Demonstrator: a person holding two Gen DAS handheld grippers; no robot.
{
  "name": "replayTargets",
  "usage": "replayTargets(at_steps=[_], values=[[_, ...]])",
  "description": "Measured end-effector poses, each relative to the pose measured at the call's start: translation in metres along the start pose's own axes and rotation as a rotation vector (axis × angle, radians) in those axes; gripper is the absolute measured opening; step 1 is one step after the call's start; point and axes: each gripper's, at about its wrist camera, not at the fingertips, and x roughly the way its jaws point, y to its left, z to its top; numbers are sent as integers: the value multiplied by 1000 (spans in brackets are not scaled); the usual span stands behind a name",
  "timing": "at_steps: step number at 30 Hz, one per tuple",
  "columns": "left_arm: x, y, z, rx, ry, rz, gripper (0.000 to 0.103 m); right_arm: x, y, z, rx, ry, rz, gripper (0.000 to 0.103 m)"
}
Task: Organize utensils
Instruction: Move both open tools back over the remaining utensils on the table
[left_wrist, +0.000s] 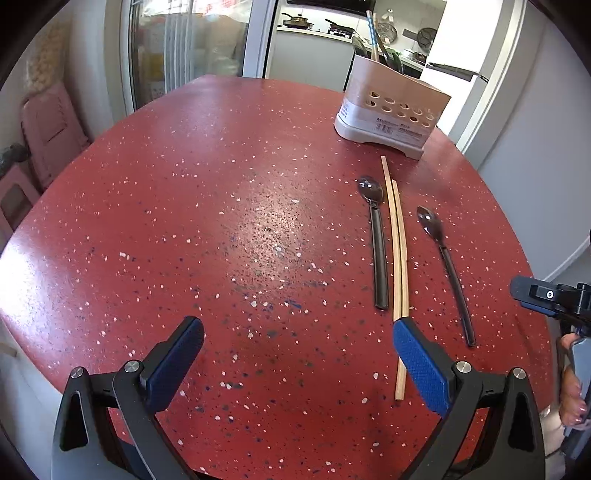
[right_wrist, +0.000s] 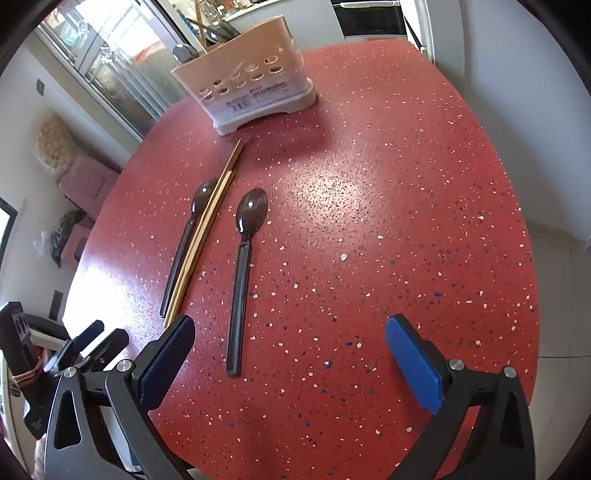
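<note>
Both grippers over the red speckled table (left_wrist: 184, 206), pointing steeply down at it.

Left gripper (left_wrist: 298, 354): I read the jaws as spread fully wide, blue pads facing each other across bare tabletop. Nothing between them, nothing held. The near ends of the chopsticks (left_wrist: 398, 266) pass just outside the right-hand finger (left_wrist: 421, 369), partly hidden behind its pad; I cannot tell whether they touch it. Beyond that finger and just left of the chopsticks lies the thick-handled spoon (left_wrist: 379, 258), bowl pointing away from me. Further right, outside the fingers, lies the thin spoon (left_wrist: 448, 273), also bowl away. The holder (left_wrist: 391, 110) stands upright well ahead and to the right of the fingers, past the chopstick tips, with utensils already sticking out of its top.

Right gripper (right_wrist: 290, 354): jaws likewise at full spread, holding nothing. One spoon (right_wrist: 242, 273) lies with its handle end between the fingers, nearer the left-hand finger (right_wrist: 166, 362), not touched by either pad. The chopsticks (right_wrist: 203, 229) and the other spoon (right_wrist: 184, 243) lie side by side ahead of and just outside that left finger, with the chopstick ends close to its tip. The holder (right_wrist: 247, 92) stands ahead, left of centre.

The left gripper (right_wrist: 88, 343) shows at the right view's lower left edge.
</note>
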Motion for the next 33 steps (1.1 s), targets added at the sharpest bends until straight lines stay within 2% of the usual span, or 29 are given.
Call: replayTargets(at_steps=[6,11,14,17,21,24,29,33], values=[[7,-2,16,20,22,5,103,5,7,6,-5,17,-29,103],[21,-10,42,76,54,-18,103,14,15,17,-13,43,-60,103],[34,-14,56,88,88,-60,103,21,24,27,-39,63,-107,103],[43,-15,68,106,102,-49,103,28,31,34,-57,83,-146,103],[47,-11,77,130,109,-33,103,41,44,43,-99,112,-192,96],[51,-5,82,126,117,-29,103,54,50,49,-104,149,-229,83],[60,1,92,103,156,-80,103,73,57,57,-96,198,-261,75],[70,-5,99,111,185,-93,103,82,67,59,-139,197,-330,69]])
